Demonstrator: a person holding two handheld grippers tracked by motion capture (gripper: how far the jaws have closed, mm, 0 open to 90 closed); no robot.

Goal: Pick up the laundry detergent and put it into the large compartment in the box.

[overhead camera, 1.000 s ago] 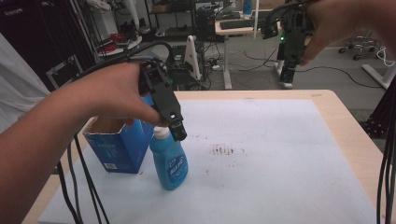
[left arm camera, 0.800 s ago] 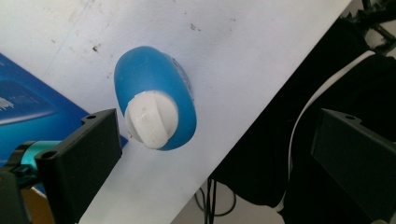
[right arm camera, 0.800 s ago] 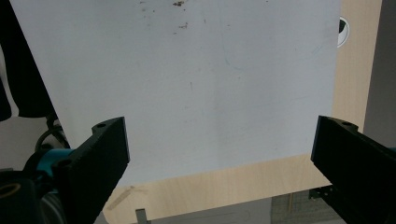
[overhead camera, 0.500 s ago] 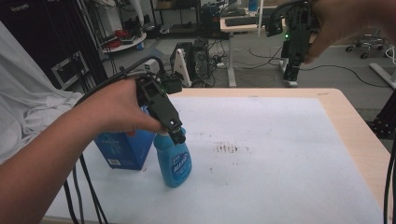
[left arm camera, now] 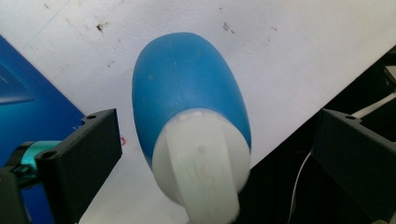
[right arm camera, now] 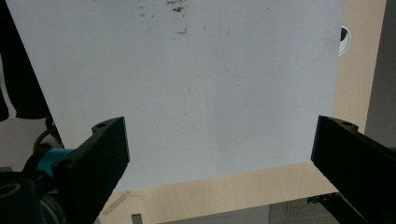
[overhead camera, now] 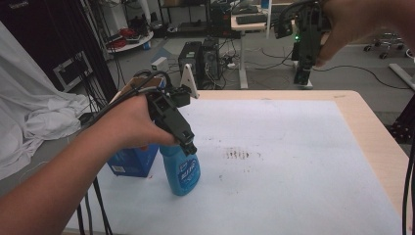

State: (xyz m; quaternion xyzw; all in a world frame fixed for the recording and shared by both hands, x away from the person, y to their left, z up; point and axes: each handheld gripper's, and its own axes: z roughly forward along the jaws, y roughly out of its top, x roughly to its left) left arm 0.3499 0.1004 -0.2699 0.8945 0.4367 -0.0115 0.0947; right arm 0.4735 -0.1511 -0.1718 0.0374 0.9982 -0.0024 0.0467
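Shifted right with left tongs (overhead camera: 190, 148) wide astride its cap: one blue bottle (overhead camera: 182, 171), one blue box (overhead camera: 131, 161) left; right tongs (overhead camera: 301, 78) wide, aloft.

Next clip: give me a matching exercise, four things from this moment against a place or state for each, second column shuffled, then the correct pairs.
Things:
1. blue spray bottle
2. blue box
3. left tool
4. right tool

Places or states:
A. held high over the table's far edge, jaws open on nothing
B. standing upright on the white mat
C. jaws open either side of the bottle's white top
D. behind the person's left hand, at the mat's left edge

Pairs: 1-B, 2-D, 3-C, 4-A
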